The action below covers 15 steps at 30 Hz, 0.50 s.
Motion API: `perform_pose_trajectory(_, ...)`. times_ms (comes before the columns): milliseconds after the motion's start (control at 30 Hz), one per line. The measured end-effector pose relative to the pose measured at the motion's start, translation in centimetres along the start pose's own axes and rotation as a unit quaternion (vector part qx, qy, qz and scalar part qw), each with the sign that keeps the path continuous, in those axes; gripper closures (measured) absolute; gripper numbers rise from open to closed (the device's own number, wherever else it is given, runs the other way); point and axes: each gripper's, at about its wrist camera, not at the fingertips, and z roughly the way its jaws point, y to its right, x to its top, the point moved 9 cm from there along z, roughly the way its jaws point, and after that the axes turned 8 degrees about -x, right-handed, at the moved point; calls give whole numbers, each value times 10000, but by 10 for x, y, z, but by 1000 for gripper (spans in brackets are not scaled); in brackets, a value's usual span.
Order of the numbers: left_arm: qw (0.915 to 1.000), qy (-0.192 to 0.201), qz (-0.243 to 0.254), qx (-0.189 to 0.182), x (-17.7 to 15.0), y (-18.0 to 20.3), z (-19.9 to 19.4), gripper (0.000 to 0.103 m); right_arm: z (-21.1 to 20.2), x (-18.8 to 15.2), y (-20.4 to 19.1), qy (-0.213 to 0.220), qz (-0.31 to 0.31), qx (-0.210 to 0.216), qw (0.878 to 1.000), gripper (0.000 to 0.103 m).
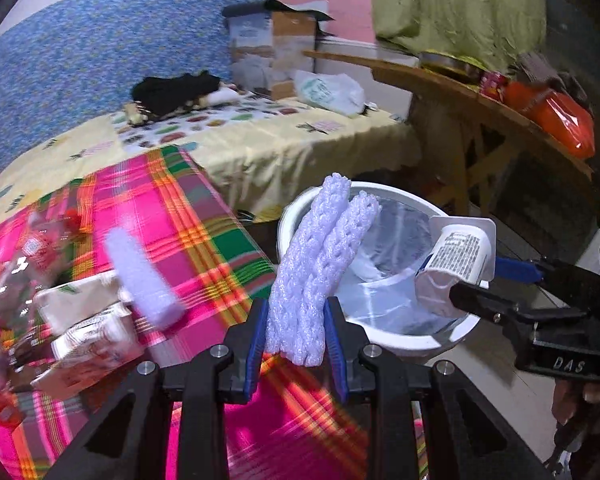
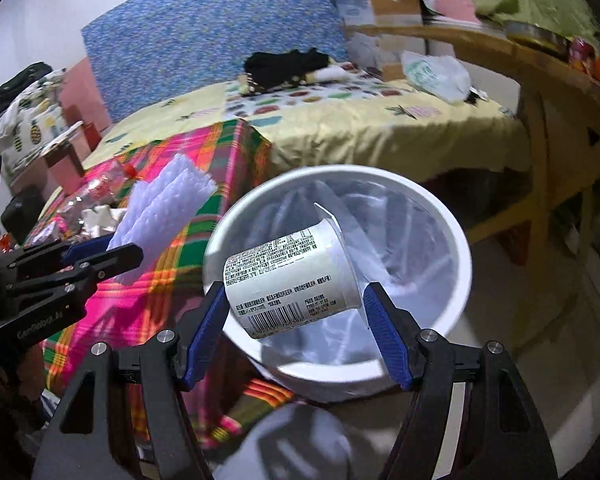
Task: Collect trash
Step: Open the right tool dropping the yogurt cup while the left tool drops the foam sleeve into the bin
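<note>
My left gripper [image 1: 296,312] is shut on a folded white foam net sleeve [image 1: 320,264], held upright at the near rim of the white lined trash bin [image 1: 400,340]. My right gripper [image 2: 296,300] holds a white yogurt cup [image 2: 292,280] on its side between its blue pads, just above the bin's opening [image 2: 456,240]. The cup also shows in the left wrist view [image 1: 456,256], over the bin's right side, with the right gripper [image 1: 476,280] behind it. The left gripper [image 2: 100,256] and foam sleeve [image 2: 164,208] show at the left of the right wrist view.
A table with a pink plaid cloth [image 1: 204,232] carries more trash: another foam sleeve [image 1: 140,276], small cartons [image 1: 88,332] and a crumpled plastic bottle [image 1: 28,256]. A bed [image 1: 260,140] lies behind. A wooden table [image 1: 480,112] stands right of the bin.
</note>
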Motion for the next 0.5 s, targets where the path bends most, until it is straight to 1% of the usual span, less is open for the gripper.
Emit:
perform_pose_trajectory(267,9992,-184,74,-356,5,16,37,74,10,-10,22,-219,158,-146,9995,32)
perform_pose_trajectory(333,9990,-235,81,-383,6,16,43,73,12,-11,24,-244,185,-157,9994,32)
perform_pose_trajectory(433,9985,-233,72,-481,7,19,47,67,14,-11,26,-243,171,-179,9994,32)
perform_pose_trajectory(500,9983,-196,72,-536,9,21,48,60,12,-10,28,-210,190,-174,9994,32)
